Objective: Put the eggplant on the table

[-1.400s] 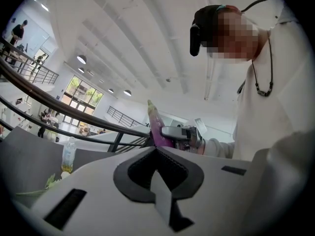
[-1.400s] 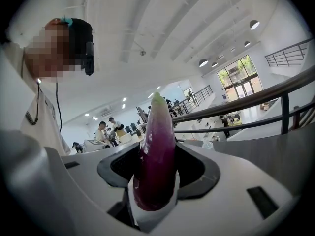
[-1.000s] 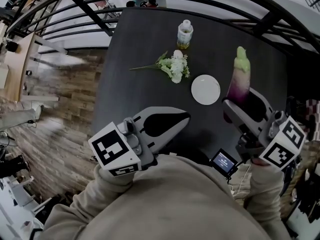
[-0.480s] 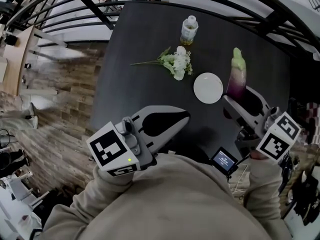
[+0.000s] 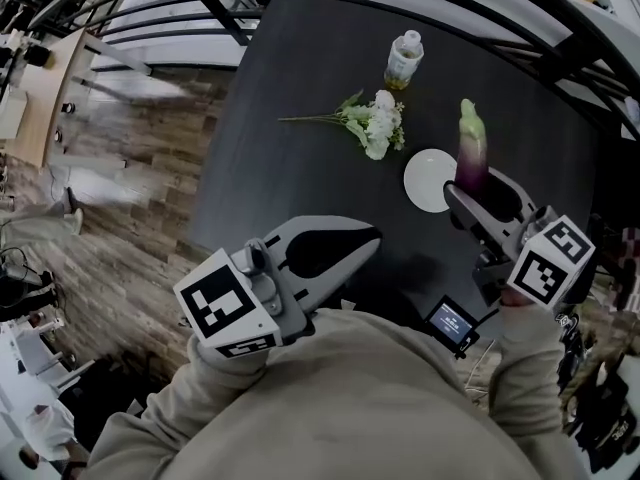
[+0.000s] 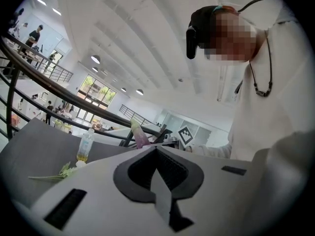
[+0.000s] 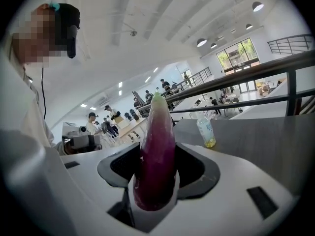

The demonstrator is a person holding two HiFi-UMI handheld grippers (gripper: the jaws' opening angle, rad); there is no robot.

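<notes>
A purple eggplant (image 5: 471,153) with a pale green top sticks out forward from my right gripper (image 5: 475,188), which is shut on its thick lower end above the dark table (image 5: 290,168). In the right gripper view the eggplant (image 7: 156,151) rises between the jaws of the gripper (image 7: 155,181), filling the gap. My left gripper (image 5: 372,238) hovers near the table's front edge, shut, with nothing in it. The left gripper view shows its own jaws (image 6: 156,151) closed, and the eggplant (image 6: 139,134) beyond them.
A white plate (image 5: 430,180) lies just left of the eggplant. A bunch of white flowers (image 5: 375,125) and a small bottle (image 5: 403,60) sit farther back. A dark railing curves behind the table. A small screen device (image 5: 452,323) hangs by my chest.
My right gripper has sunk toward the table with the eggplant still in it. The left gripper has hardly moved.
</notes>
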